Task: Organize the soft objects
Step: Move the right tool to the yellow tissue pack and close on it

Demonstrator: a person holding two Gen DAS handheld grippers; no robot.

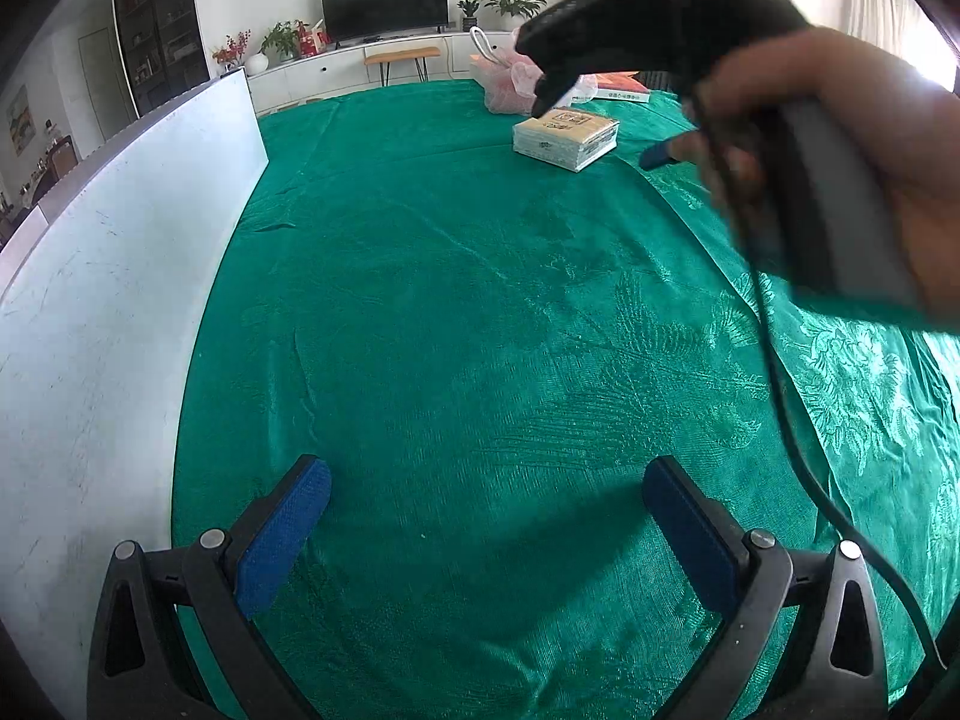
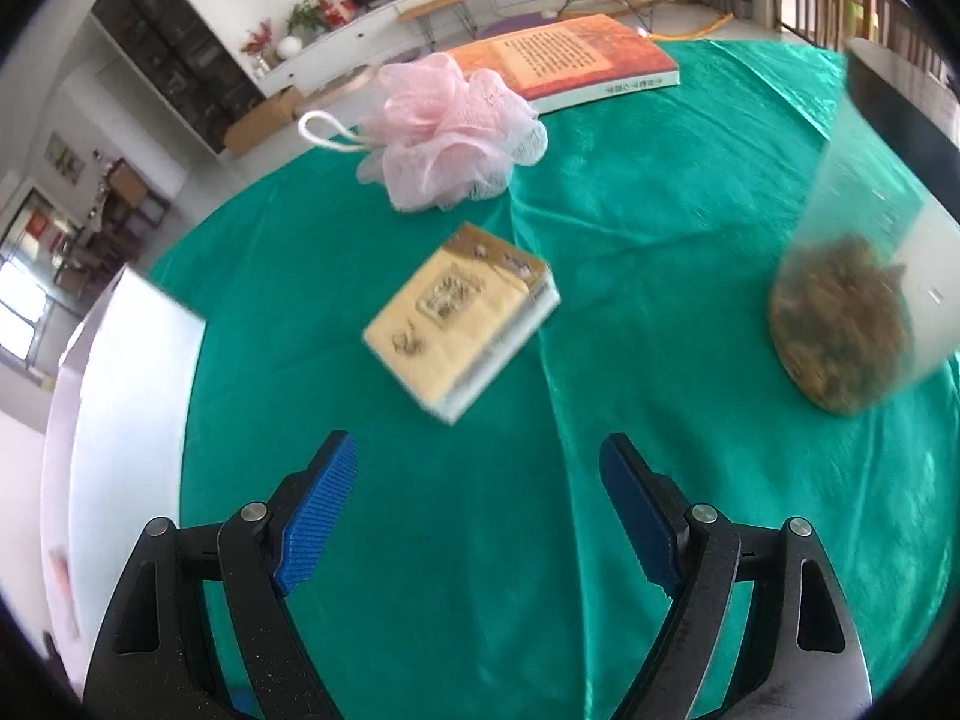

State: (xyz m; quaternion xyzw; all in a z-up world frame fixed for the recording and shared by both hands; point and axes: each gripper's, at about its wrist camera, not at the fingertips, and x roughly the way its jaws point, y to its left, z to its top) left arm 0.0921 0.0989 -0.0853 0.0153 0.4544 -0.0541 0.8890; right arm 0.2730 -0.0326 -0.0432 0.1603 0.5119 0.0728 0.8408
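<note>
A green patterned cloth covers the surface [image 2: 660,210], and both tools hang above bare stretches of it. The left hand-held gripper [image 1: 486,516] stands with its blue pads wide apart and nothing between them; the right hand-held gripper [image 2: 480,510] is likewise spread wide and empty, its jaws aimed toward a cream tissue pack [image 2: 459,321] lying flat and slightly blurred just ahead. Beyond the pack, a pink mesh bath pouf [image 2: 447,132] with a white cord loop rests on the cloth, close to an orange-covered book [image 2: 570,60] at the far edge; the book carries printed lines and a spine title too small to read. The pack's top shows a framed emblem, also illegible. To the right stands a clear jar [image 2: 858,300] with brownish dried contents, well apart from the pack. A white board [image 1: 120,276] rises along the cloth's left edge. In the left view a person's hand [image 1: 870,180] grips the right tool's grey handle, its black cable trailing down across the cloth.
</note>
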